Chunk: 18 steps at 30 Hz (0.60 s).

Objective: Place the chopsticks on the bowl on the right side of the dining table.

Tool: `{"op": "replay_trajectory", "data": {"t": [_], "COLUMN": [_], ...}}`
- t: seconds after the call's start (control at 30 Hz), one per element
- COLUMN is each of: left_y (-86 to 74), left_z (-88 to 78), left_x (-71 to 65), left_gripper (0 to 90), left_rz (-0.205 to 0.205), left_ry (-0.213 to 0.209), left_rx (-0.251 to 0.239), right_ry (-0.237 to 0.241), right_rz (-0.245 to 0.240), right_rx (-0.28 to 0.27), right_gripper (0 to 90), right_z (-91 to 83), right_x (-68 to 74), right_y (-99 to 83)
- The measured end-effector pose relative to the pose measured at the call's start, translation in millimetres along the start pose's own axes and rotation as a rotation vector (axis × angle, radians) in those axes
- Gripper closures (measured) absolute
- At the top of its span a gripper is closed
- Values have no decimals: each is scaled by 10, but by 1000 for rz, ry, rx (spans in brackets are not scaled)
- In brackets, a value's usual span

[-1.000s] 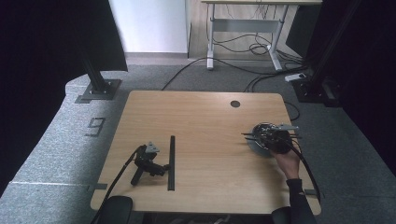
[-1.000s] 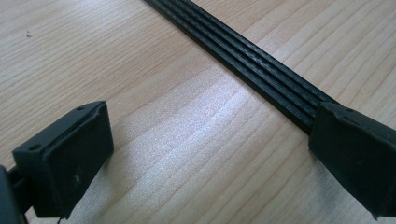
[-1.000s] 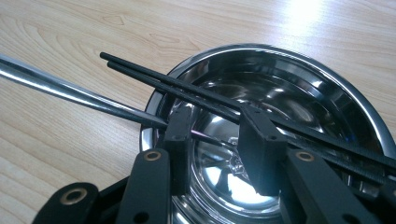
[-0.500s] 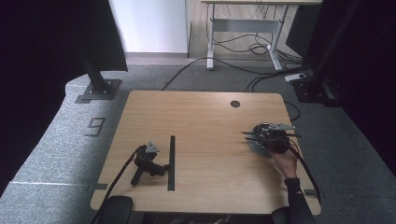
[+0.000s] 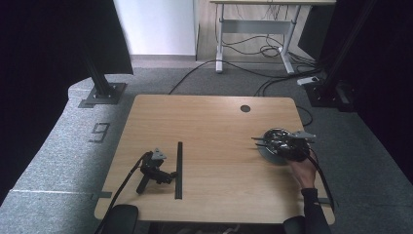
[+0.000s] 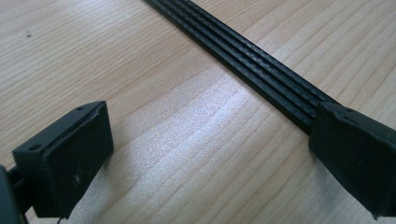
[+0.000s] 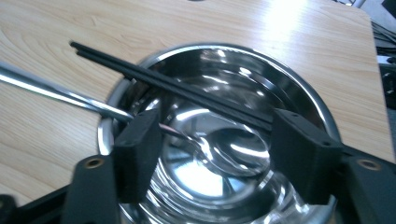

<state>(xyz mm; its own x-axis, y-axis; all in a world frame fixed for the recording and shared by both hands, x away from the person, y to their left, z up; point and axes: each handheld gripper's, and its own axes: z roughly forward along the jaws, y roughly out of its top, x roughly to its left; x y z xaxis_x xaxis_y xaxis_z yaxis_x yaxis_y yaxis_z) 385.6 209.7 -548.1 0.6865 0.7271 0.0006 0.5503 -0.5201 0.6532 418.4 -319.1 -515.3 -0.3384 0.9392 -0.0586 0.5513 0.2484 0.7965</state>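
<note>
Your right tool [image 7: 212, 156] has just been opening its jaws: they now stand apart over the steel bowl [image 7: 299, 88], and the pads press on nothing. Between them you see the bowl's inside, with the pair of black chopsticks [image 7: 187, 91] crossing just above and beyond the pads. In the high view, your right tool [image 5: 258, 142] and hand [image 5: 303, 171] sit over the bowl [image 5: 269, 155] at the bench's right side, much where they were 1 second ago.

The bowl holds 2 kinds of utensil. A steel spoon [image 7: 219, 150] lies with its scoop at the bottom and its handle out over the left rim onto the bench [image 7: 56, 32]. The chopsticks rest side by side across the rim, their tips pointing up and left past it.

Your left tool [image 6: 205, 154] lies on the bench, jaws wide and empty, unchanged from before. A black ribbed strip [image 6: 252, 60] runs past its right jaw, touching or nearly so. In the high view that strip [image 5: 178, 169] lies just beside the left tool [image 5: 168, 175].

A "9" [image 5: 100, 131] is marked on the grey floor left of the bench.
</note>
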Motion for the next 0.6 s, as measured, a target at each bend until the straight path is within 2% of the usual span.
{"op": "replay_trajectory", "data": {"t": [0.1,0.17,0.37,0.53,0.6], "left_y": [0,0,0,0,0], "left_z": [0,0,0,0,0], "left_x": [0,0,0,0,0], "left_gripper": [0,0,0,0,0], "left_rz": [0,0,0,0,0], "left_ry": [0,0,0,0,0], "left_rx": [0,0,0,0,0], "right_ry": [-25,-38,-73,-128,-148], "right_rz": [-15,-5,98,140,142], "right_rx": [18,27,-30,-34,-29], "right_gripper": [250,203,135,121,82], "right_z": [-9,-28,-132,-141,-132], "right_x": [-42,-89,-278,-384,-413], "right_y": [-43,-58,-121,-197,-222]}}
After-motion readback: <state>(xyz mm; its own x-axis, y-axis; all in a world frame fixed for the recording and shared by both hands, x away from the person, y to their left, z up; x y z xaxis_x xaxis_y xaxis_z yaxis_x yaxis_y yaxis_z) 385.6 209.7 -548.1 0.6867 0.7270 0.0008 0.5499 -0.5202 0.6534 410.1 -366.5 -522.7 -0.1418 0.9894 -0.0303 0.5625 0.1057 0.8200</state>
